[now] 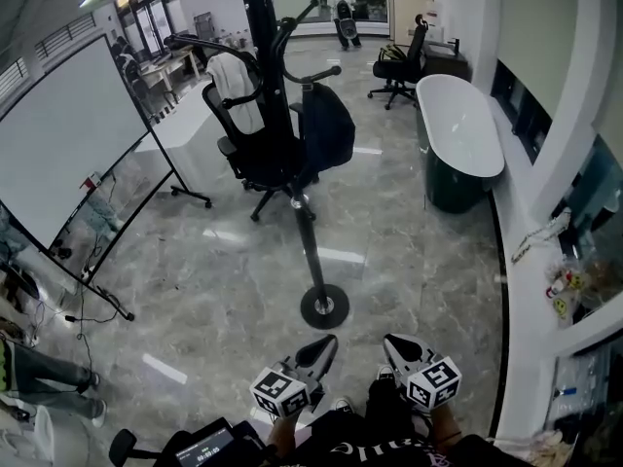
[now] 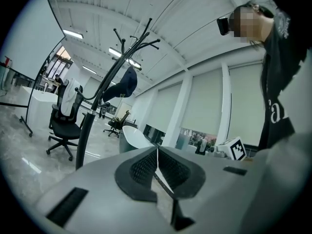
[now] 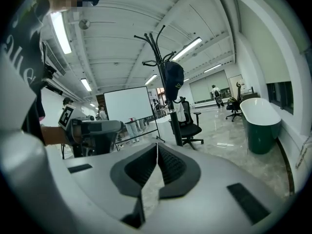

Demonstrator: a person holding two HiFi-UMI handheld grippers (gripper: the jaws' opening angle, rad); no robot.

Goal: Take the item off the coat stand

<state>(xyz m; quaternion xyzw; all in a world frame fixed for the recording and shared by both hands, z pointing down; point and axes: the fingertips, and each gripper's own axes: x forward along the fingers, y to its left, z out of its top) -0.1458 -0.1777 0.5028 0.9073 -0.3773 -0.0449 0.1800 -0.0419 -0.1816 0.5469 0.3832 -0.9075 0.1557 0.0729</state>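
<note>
Our left claw [image 1: 324, 346] and right claw [image 1: 393, 344] are both pressed together and empty, so we should near the tall black metal coat stand [image 1: 310, 241], spread one, and lift the dark navy cap [image 1: 327, 129] up off its upper hook

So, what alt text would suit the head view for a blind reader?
A black coat stand with a dark cap hung on it stands on a marble floor. Below, the left hand-held gripper and right hand-held gripper, both shut, point toward its base.
</note>
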